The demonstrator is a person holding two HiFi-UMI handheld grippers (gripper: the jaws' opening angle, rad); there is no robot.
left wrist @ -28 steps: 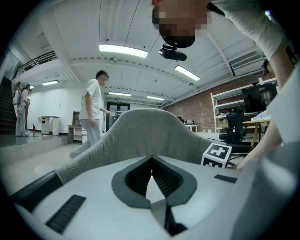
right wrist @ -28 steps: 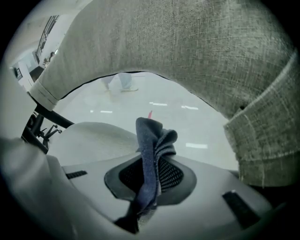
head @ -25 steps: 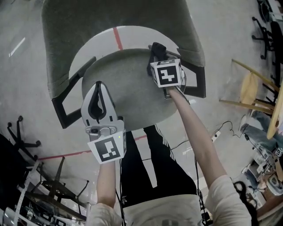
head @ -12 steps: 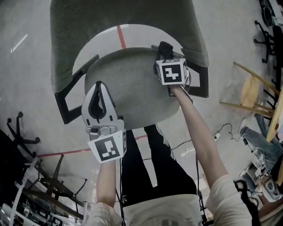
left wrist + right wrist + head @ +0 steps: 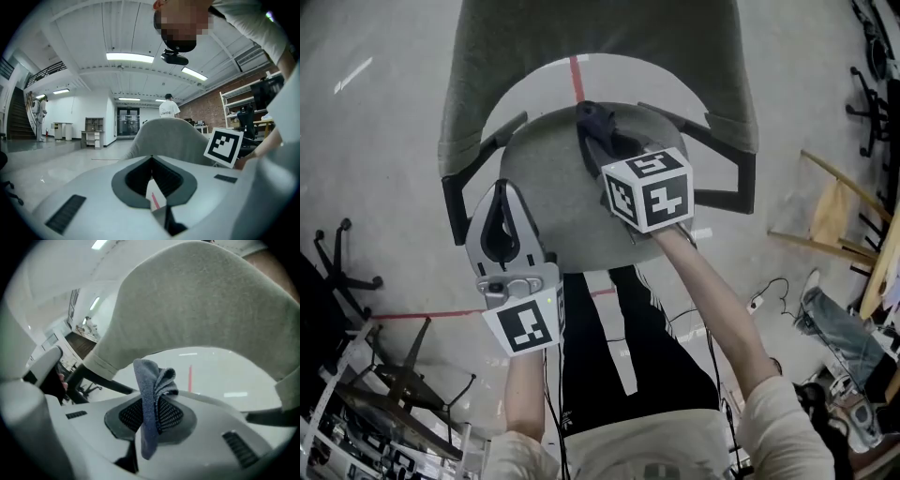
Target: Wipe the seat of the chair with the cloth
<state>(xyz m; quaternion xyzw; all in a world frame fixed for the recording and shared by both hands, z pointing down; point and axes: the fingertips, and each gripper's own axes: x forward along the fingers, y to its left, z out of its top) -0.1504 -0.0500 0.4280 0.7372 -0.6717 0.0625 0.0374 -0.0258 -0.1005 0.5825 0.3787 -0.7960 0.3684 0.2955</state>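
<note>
The chair's round grey-green seat lies below me, and its tall backrest rises at the far side. My right gripper reaches over the seat's far part, shut on a dark blue-grey cloth. In the right gripper view the folded cloth stands up out of the right gripper, with the backrest above it. My left gripper hovers at the seat's left front edge, shut and holding nothing. In the left gripper view the left gripper faces the backrest.
Black armrests flank the seat. A white round patch with a red tape line marks the floor beneath. Black chair bases stand at left, a wooden chair at right. A cable and power strip lie right.
My right gripper has moved left across the far part of the seat with the cloth, and its marker cube looms larger. The left gripper has barely shifted.
</note>
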